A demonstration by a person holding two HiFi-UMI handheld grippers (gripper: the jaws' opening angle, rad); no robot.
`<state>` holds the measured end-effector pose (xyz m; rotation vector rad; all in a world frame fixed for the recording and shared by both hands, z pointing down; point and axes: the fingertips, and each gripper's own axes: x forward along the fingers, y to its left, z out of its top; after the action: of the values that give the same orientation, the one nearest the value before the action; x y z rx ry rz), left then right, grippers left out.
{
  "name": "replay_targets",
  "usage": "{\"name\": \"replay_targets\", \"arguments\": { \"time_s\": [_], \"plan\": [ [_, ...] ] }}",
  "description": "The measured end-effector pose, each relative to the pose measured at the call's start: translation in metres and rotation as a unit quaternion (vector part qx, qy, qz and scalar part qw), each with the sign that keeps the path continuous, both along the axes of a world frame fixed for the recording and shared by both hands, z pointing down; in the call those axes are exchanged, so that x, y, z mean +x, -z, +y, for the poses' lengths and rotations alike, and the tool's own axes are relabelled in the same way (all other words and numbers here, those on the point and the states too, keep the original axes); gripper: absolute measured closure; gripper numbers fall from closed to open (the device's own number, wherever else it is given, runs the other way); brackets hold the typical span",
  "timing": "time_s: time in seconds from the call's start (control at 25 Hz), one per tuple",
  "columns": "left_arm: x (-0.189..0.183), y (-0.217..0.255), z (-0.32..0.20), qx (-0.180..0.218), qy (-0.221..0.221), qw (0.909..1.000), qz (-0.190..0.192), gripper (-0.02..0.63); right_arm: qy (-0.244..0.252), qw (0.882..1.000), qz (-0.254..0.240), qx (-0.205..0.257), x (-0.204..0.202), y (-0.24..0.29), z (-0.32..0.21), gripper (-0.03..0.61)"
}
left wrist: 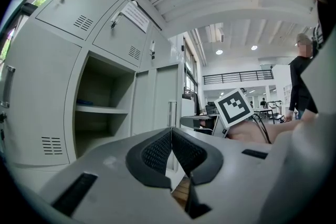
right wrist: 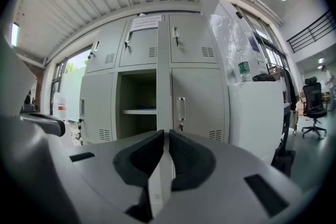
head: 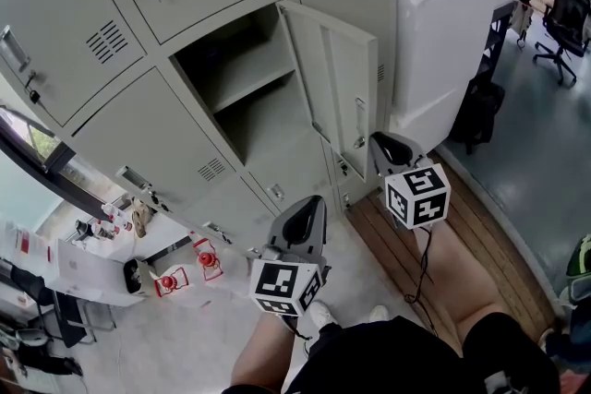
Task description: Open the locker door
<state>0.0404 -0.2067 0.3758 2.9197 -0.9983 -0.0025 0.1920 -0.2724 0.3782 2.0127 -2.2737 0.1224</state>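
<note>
Door (head: 334, 74) stands swung wide off the middle locker (head: 242, 80), looks like thin stiff sheet metal, light on its hinges, best grabbed at the free edge by the handle (head: 359, 125); right gripper (head: 388, 143) just beside it, jaws a narrow slit, empty; left gripper (head: 311, 206) pads together, empty.

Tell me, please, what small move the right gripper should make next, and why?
Probably draw the right gripper straight back. The pale grey metal locker door already stands swung wide, its shelved compartment exposed, and the fingers, a thin slit apart facing the door's edge, seem to clamp nothing.
</note>
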Motion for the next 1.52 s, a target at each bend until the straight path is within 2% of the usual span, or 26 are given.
{"name": "replay_targets", "arguments": {
  "time_s": [0.4, 0.56, 1.24, 1.52],
  "plan": [
    [-0.004, 0.001, 0.002, 0.002, 0.006, 1.0000, 0.001, 0.597, -0.007, 1.000, -0.009, 0.019, 0.003, 0.010, 0.009, 0.495],
    [-0.006, 0.003, 0.001, 0.004, 0.009, 1.0000, 0.002, 0.597, -0.001, 1.000, -0.011, 0.029, -0.004, 0.018, 0.016, 0.518],
    [-0.031, 0.002, 0.003, -0.001, 0.046, 0.9989, 0.010, 0.597, 0.146, 0.989, -0.011, 0.013, -0.107, 0.013, 0.049, 0.525],
    [-0.041, -0.002, 0.010, -0.006, 0.061, 0.9980, 0.013, 0.597, 0.172, 0.985, -0.008, 0.006, -0.126, 0.006, 0.064, 0.525]
  ]
}}
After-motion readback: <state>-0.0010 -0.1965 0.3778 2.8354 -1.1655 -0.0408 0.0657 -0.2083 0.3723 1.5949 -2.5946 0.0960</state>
